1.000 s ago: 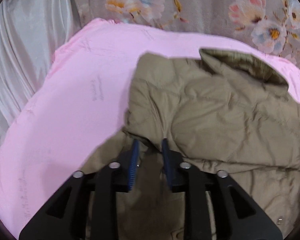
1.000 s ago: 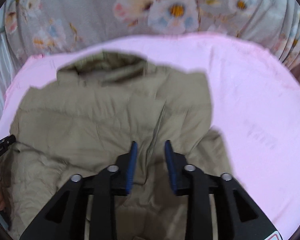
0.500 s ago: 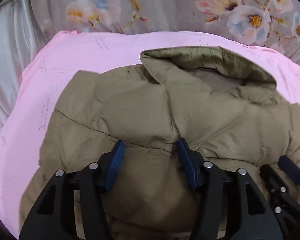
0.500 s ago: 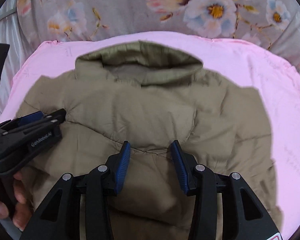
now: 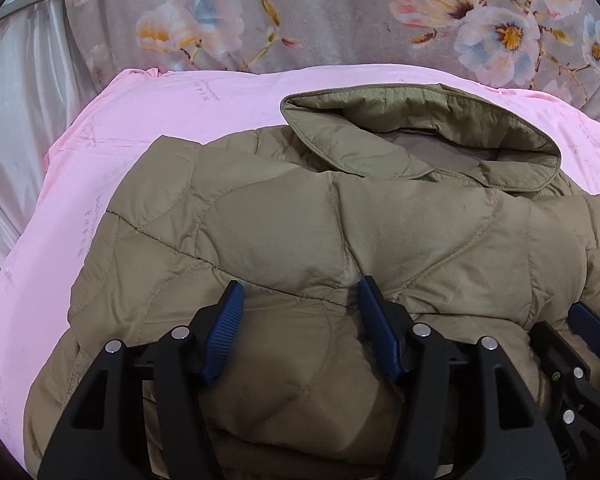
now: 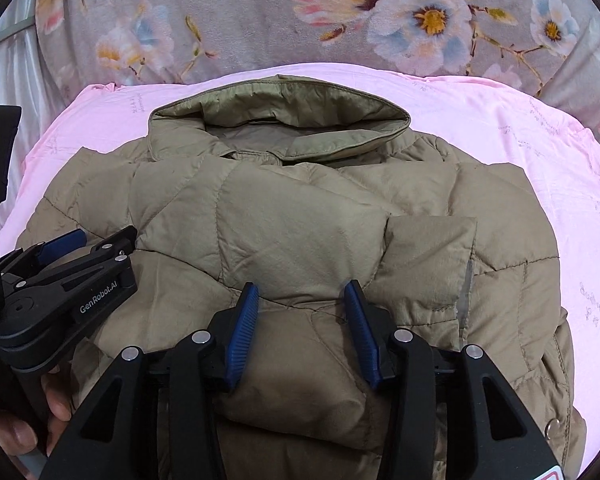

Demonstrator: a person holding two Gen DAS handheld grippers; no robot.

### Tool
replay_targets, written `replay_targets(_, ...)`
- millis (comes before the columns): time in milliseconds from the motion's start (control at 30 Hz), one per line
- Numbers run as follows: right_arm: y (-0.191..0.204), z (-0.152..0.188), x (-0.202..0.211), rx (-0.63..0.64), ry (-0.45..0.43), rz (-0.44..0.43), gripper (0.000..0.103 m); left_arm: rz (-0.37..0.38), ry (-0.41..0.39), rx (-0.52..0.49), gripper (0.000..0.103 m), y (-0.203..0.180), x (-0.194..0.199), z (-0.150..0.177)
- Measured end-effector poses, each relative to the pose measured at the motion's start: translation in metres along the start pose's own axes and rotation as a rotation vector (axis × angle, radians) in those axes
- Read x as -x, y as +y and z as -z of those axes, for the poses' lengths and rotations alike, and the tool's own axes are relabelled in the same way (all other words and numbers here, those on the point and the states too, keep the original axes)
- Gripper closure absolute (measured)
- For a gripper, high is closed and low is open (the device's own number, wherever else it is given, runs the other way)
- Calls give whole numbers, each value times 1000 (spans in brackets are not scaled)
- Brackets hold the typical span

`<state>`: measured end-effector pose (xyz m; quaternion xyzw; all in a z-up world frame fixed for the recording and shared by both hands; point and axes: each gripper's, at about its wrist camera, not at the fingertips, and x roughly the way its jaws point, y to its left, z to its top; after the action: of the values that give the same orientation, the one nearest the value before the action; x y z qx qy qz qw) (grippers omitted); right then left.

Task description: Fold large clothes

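Olive quilted hooded jacket (image 5: 300,232), folded flat on pink sheet (image 5: 100,152): left gripper (image 5: 300,304) and right gripper (image 6: 300,300) both parted over its near fold, gripping nothing; lift clear straight, avoid snagging fabric, keep fold edges aligned.

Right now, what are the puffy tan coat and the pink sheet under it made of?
The puffy tan quilted coat looks like thin, smooth nylon-type shell over soft padding: stitched seams split it into plump panels, with fine crinkles and a faint sheen. The pink sheet looks like matte woven cotton, probably: flat, no shine, with small printed marks.
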<state>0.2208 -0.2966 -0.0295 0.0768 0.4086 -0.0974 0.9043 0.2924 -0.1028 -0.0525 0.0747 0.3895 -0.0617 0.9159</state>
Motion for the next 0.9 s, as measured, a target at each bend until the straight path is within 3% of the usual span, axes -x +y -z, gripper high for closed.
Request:
replay_targets(267,-2,1,-1,-13,1,-15,53,3,2,1,44,1,-1,0)
replay_targets(400,-9,-4,6,-48,-7,-71,52,162,25,80,37,25,4,-9)
replay_targets(567,-36,-41,15,-171,-50,-186,46,268,62,212,35,58,-1,-57)
replay_targets(633,-49,-60,-2,-257,-31,-251,46,348,130,285,35,64,-24,-79)
replay_targets(800,-70,-81,-54,-429,36,-301,47,446,231,383,36,59,-69,-94)
replay_targets(833,-74,-81,-65,-464,60,-326,58,464,244,377,37,54,-75,-95)
replay_targets(867,-76,-79,-75,-492,78,-359,71,478,258,358,52,48,-80,-95)
replay_targets(900,-76,-78,-84,-508,97,-387,96,491,271,347,87,43,-83,-94)
